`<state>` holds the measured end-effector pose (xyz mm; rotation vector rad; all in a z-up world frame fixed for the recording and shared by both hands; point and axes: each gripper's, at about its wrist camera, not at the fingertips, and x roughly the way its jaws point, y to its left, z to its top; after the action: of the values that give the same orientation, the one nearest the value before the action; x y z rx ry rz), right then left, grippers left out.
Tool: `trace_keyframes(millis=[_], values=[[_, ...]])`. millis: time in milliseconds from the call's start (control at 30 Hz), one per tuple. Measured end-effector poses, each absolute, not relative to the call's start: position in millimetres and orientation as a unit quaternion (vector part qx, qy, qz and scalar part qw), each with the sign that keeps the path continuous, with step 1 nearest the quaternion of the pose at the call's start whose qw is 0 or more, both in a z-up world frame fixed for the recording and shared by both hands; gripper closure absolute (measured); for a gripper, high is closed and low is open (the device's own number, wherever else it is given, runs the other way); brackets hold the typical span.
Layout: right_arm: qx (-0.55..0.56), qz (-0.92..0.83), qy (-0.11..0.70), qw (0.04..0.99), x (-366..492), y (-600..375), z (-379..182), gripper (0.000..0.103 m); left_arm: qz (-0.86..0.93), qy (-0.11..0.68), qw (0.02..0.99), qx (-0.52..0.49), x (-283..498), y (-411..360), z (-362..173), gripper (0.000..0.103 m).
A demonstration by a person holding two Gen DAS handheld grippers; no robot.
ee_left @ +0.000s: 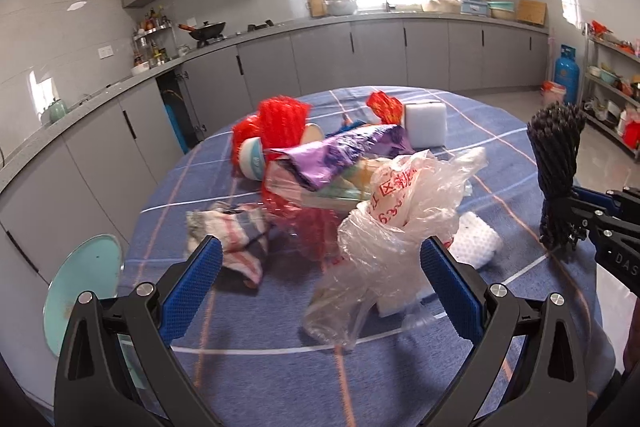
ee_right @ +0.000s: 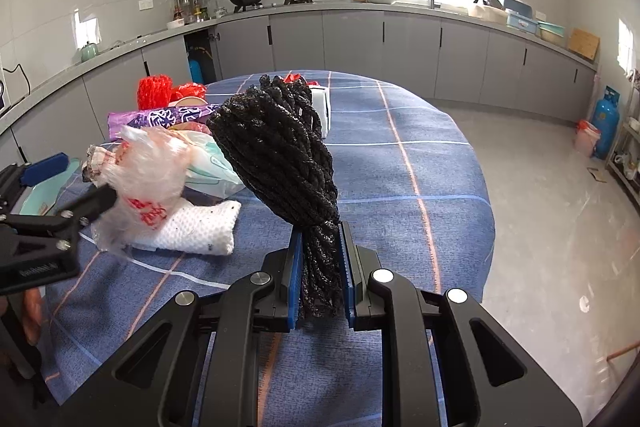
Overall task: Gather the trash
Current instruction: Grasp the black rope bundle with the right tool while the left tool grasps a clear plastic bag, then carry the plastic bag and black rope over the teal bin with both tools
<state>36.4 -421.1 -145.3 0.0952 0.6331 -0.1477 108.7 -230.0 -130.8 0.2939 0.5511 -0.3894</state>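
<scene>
My right gripper point(ee_right: 320, 243) is shut on a black foam net point(ee_right: 280, 147) and holds it upright above the blue checked tablecloth point(ee_right: 400, 187); the black net also shows in the left wrist view point(ee_left: 558, 163). My left gripper point(ee_left: 320, 259) is open, its jaws wide either side of a crumpled clear plastic bag with red print point(ee_left: 396, 219); the clear bag also shows in the right wrist view point(ee_right: 140, 179). Beyond it lie a purple wrapper point(ee_left: 340, 151), red foam nets point(ee_left: 280, 123), a paper cup point(ee_left: 252, 157), a striped rag point(ee_left: 236, 231) and a white foam sleeve point(ee_right: 192, 227).
A white foam block point(ee_left: 426, 123) stands at the far side of the table. A pale green round stool point(ee_left: 84, 275) is at the left edge. Grey kitchen cabinets point(ee_left: 360, 51) run behind, and a blue gas cylinder point(ee_left: 566, 71) stands on the floor at right.
</scene>
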Motion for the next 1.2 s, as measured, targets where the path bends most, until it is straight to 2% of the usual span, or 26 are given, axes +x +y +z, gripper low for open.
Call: trace_keyframes(millis=[67, 133, 200, 233, 267, 300, 367, 500, 1200], values=[[0.046, -0.073, 0.311, 0.947, 37, -420, -145, 0.085, -0.196, 0.273, 0.931, 0.142, 112, -235, -133, 0.006], [0.046, -0.073, 0.31, 0.947, 37, -420, -145, 0.085, -0.207, 0.283, 0.927, 0.13, 117, -236, -134, 0.012], [0.047, -0.073, 0.309, 0.947, 36, -421, -145, 0.085, -0.22, 0.292, 0.922, 0.128, 119, -239, -136, 0.045], [0.047, -0.072, 0.308, 0.947, 37, -420, -145, 0.085, -0.23, 0.296, 0.918, 0.128, 118, -241, -137, 0.054], [0.048, -0.072, 0.306, 0.948, 37, -420, -144, 0.085, -0.241, 0.297, 0.915, 0.129, 116, -242, -137, 0.072], [0.048, -0.071, 0.305, 0.948, 36, -419, -143, 0.085, -0.249, 0.299, 0.912, 0.13, 115, -244, -137, 0.079], [0.047, -0.069, 0.303, 0.949, 36, -417, -141, 0.085, -0.254, 0.294, 0.912, 0.133, 110, -245, -134, 0.084], [0.046, -0.066, 0.296, 0.952, 33, -415, -136, 0.085, -0.262, 0.287, 0.912, 0.128, 101, -238, -124, 0.087], [0.025, -0.014, 0.279, 0.96, 58, -364, -111, 0.085, -0.177, 0.245, 0.949, 0.087, 101, -164, -75, 0.087]])
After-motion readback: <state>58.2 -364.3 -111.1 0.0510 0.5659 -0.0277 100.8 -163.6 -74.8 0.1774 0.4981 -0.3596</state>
